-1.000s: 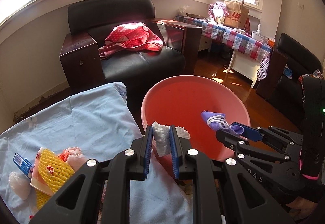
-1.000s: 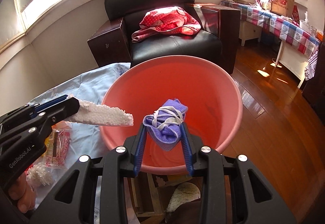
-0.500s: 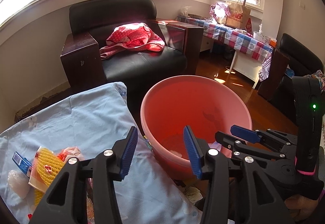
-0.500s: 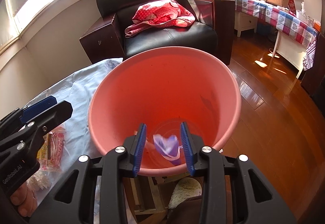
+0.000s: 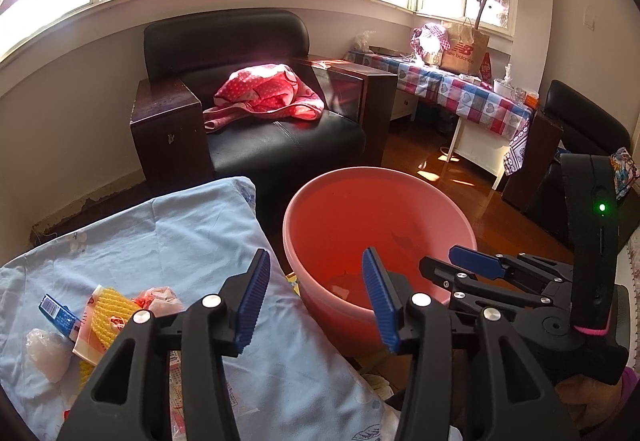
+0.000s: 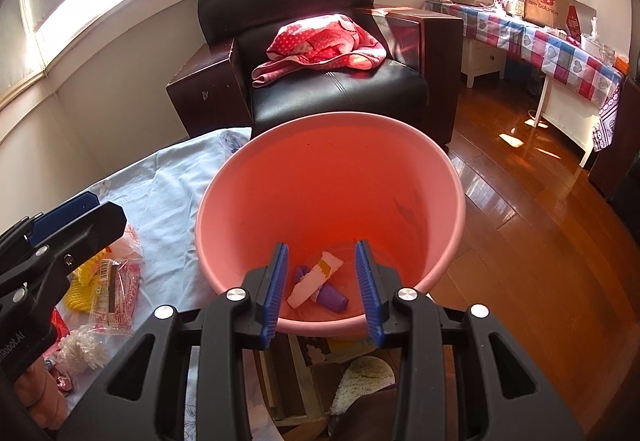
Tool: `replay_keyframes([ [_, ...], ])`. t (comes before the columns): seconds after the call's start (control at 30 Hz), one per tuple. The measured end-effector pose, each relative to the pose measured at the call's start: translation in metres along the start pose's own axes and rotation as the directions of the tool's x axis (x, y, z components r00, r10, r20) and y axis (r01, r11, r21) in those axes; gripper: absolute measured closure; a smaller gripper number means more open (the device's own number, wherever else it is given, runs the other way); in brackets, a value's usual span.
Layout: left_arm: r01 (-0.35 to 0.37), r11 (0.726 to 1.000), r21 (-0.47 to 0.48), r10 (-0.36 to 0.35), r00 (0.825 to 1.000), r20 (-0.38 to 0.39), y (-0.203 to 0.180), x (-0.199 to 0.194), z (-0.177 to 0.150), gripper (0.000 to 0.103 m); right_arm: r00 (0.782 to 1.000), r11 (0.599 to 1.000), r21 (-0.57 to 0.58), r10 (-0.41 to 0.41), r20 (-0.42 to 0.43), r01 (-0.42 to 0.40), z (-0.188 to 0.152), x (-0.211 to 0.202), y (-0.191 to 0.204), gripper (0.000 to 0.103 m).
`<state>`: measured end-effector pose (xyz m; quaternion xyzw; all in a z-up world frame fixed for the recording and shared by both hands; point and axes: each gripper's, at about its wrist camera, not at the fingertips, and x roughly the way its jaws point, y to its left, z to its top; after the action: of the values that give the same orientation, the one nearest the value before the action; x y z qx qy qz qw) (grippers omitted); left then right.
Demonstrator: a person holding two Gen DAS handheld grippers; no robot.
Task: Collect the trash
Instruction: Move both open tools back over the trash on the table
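Observation:
A pink plastic basin [image 6: 440,177] [image 5: 456,217] stands beside the light blue sheet [image 5: 192,241]. On its bottom lie a white foam strip [image 6: 316,279] and a purple wad [image 6: 334,297]. My right gripper [image 6: 323,289] is open and empty above the basin's near rim. My left gripper [image 5: 316,301] is open and empty over the sheet's edge, left of the basin; it also shows in the right wrist view [image 6: 80,221]. More trash lies on the sheet: yellow foam netting [image 5: 106,311], a blue wrapper [image 5: 58,311], a clear snack wrapper [image 6: 114,289] and a white foam ball [image 6: 86,347].
A black armchair [image 5: 256,121] with a red dotted cloth [image 5: 268,93] stands behind the basin. A table with a checked cloth [image 5: 472,97] stands at the right over a wooden floor [image 6: 540,233]. A white furry item [image 6: 364,377] lies under the basin's near side.
Both grippers have opened. The white foam strip and the purple wad have dropped from them into the basin. The left gripper has drawn back toward the sheet.

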<state>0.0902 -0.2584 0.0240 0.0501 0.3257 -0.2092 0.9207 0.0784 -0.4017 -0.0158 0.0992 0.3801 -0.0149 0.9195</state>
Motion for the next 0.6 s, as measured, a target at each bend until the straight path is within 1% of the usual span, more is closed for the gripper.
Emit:
replay_keyframes([
  [0.13,0.008,1.000,-0.027,-0.007,0.999,0.038,0.013,-0.021,-0.002,0.055,0.999,1.000,-0.015,0.025,0.044,-0.024,0.001,-0.015,0.004,0.067],
  [0.27,-0.008,0.998,-0.057,0.013,0.997,0.076,0.032,-0.045,-0.008,0.054,0.996,0.999,-0.032,0.045,0.080,-0.043,0.002,-0.029,0.010,0.067],
  [0.47,-0.060,0.993,-0.104,0.072,0.991,0.111,0.067,-0.081,-0.022,0.053,0.991,0.993,-0.079,0.097,0.095,-0.090,0.000,-0.044,0.032,0.067],
  [0.6,-0.104,0.985,-0.135,0.121,0.985,0.122,0.093,-0.105,-0.035,0.053,0.987,0.985,-0.116,0.139,0.085,-0.129,-0.007,-0.046,0.053,0.067],
])
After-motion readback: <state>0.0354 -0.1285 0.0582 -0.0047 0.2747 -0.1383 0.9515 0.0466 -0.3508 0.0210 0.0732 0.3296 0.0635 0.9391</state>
